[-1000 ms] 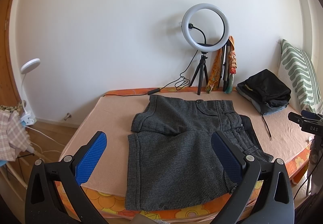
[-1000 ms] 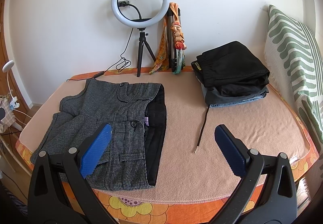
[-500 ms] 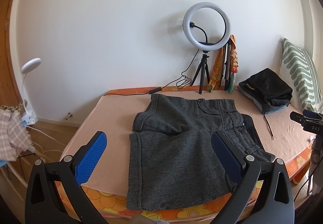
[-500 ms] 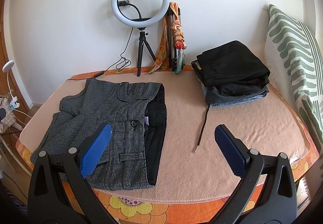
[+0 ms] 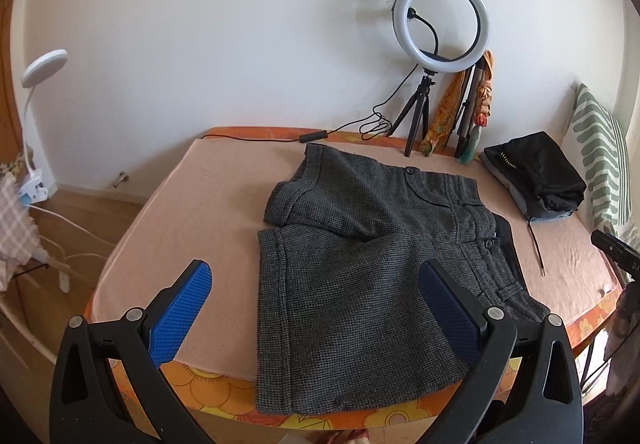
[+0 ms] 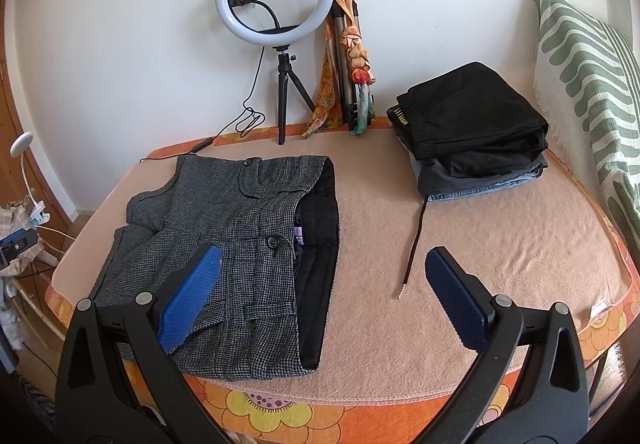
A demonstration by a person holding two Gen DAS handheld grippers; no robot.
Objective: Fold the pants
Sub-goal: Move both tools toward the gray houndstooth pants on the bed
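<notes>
Left tongs (image 5: 314, 298) panned left since a second ago; right tongs (image 6: 322, 276) unchanged. Both gape empty above the shorts (image 5: 360, 264). No fold started.

The left gripper (image 5: 316, 308) hangs wide open and empty above the near bed (image 5: 224, 184) edge. Grey shorts (image 5: 360, 264) lie flat there, a ring light (image 5: 442, 24) standing far behind.

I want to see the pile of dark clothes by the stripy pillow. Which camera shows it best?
The right wrist view. There the pile of dark clothes sits large and near the middle, so you can see black folded layers on top of a blue denim one. In the left wrist view the pile is small, off near the right edge.
</notes>
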